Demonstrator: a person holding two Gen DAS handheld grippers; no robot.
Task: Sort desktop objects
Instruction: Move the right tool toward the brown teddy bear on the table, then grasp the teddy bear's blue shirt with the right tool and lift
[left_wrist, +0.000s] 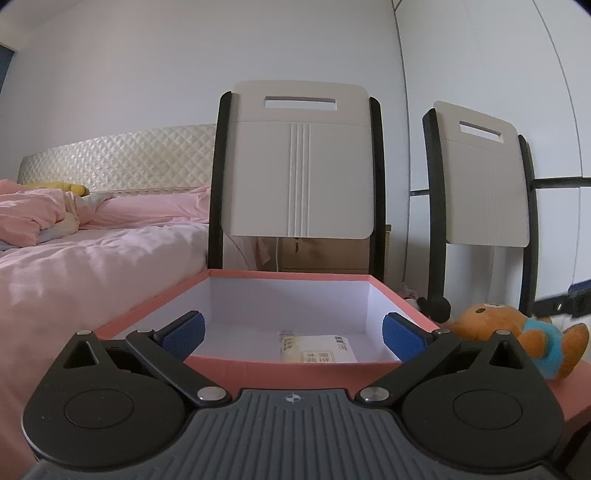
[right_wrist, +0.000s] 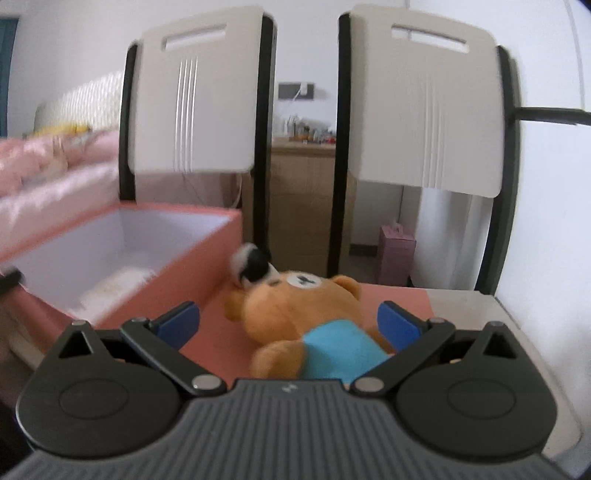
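The left gripper (left_wrist: 291, 336) is hovering, jaws spread, over the pink box (left_wrist: 295, 371) holding a tissue pack (left_wrist: 317, 349). The right gripper (right_wrist: 290, 321) is straddling the teddy bear (right_wrist: 314, 317), which is lying beside the box on the pink mat (right_wrist: 218, 332), jaws spread wide.

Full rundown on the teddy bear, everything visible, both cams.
The teddy bear is a small orange-brown plush with a pale muzzle, rounded ears and a light blue shirt. It lies on its back on the pink surface, head toward the chairs, just right of the pink box. A black-and-white plush rests against its head. The right claw is open, its blue pads on either side of the bear's body; the right pad looks close to it, contact unclear. The image is motion-blurred.
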